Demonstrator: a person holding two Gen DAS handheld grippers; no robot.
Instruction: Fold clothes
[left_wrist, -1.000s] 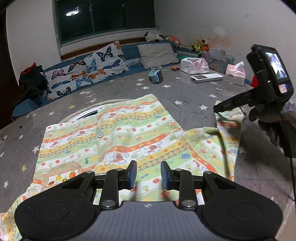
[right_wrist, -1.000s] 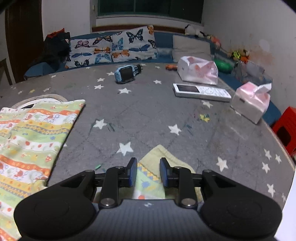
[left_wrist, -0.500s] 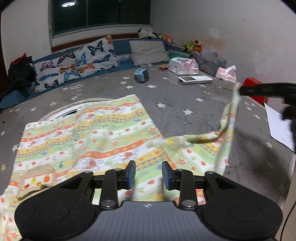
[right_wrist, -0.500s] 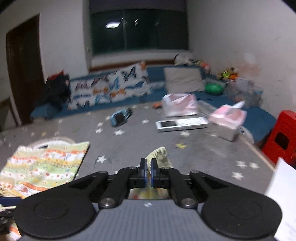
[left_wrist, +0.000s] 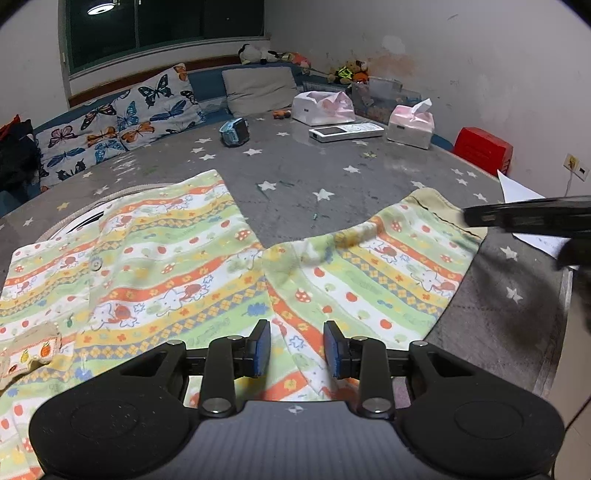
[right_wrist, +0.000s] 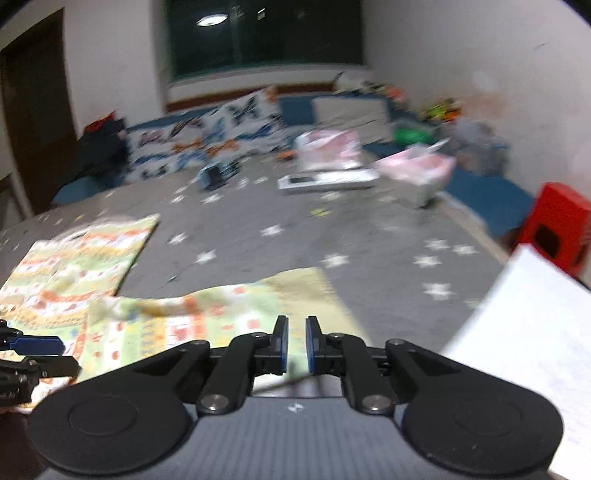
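A striped child's garment (left_wrist: 155, 266) with fruit and elephant prints lies spread on the grey star-patterned surface (left_wrist: 332, 166). Its right sleeve (left_wrist: 388, 266) is stretched out flat to the right. My left gripper (left_wrist: 296, 347) is open, low over the garment's near hem, holding nothing. My right gripper (right_wrist: 296, 341) has its jaws slightly apart over the sleeve's cuff end (right_wrist: 295, 291), with no cloth between them. It also shows as a dark blurred bar in the left wrist view (left_wrist: 524, 218) at the sleeve cuff. The right wrist view is motion-blurred.
A blue toy (left_wrist: 234, 132), a white remote (left_wrist: 345, 132), a pink pouch (left_wrist: 323, 107) and a pink tissue box (left_wrist: 410, 123) sit at the far side. White paper (right_wrist: 524, 332) lies at the right edge. A red stool (left_wrist: 482, 149) stands beyond. Butterfly cushions (left_wrist: 122, 122) line the back.
My right gripper, shut on the lifted sleeve cuff half a second ago, has pulled it out rightward, lowered it flat and opened a little, letting go. My left gripper stayed open over the hem.
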